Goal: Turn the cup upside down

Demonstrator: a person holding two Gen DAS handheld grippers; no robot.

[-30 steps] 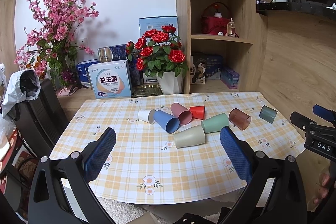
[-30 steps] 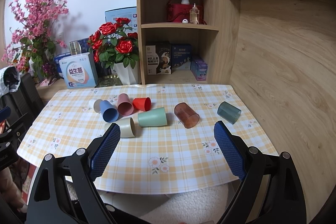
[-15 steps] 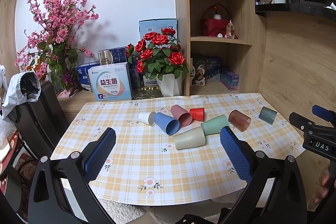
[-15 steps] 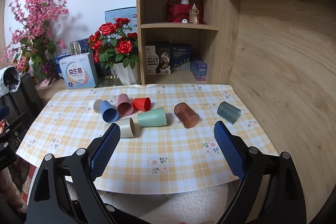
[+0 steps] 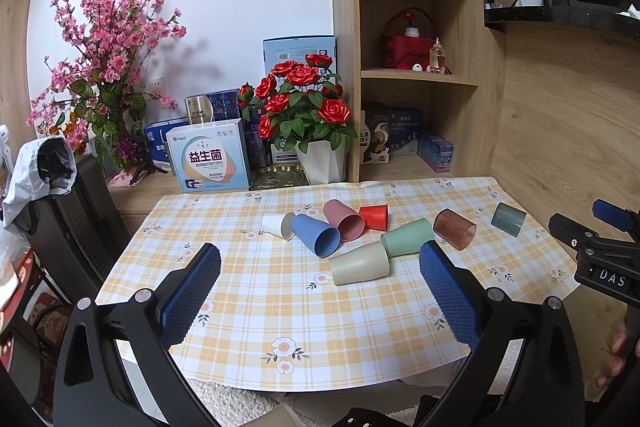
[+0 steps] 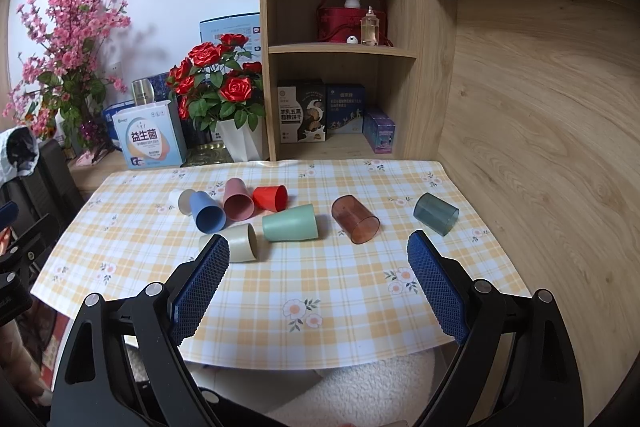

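Note:
Several cups lie on their sides on the checked tablecloth (image 5: pixel 280 307): white (image 5: pixel 276 225), blue (image 5: pixel 316 237), pink (image 5: pixel 344 219), red (image 5: pixel 374 217), green (image 5: pixel 406 237), beige (image 5: pixel 360 269), clear brown (image 5: pixel 454 228), clear grey-green (image 5: pixel 508 219). They also show in the right wrist view, among them the beige (image 6: pixel 240 241), green (image 6: pixel 290 223), brown (image 6: pixel 355 219) and grey-green (image 6: pixel 436 214) cups. My left gripper (image 5: pixel 320 275) is open and empty above the near table edge, short of the beige cup. My right gripper (image 6: pixel 318 267) is open and empty, also short of the cups.
A white pot of red roses (image 5: pixel 308 123), boxes (image 5: pixel 208 159) and a pink blossom plant (image 5: pixel 104 59) stand behind the table. A wooden shelf unit (image 5: pixel 416 39) rises at the back. A wooden wall (image 6: pixel 540 147) borders the right side. A dark chair (image 5: pixel 80 211) stands at the left.
Both grippers have barely moved; the left view has shifted slightly. The cups lie as before.

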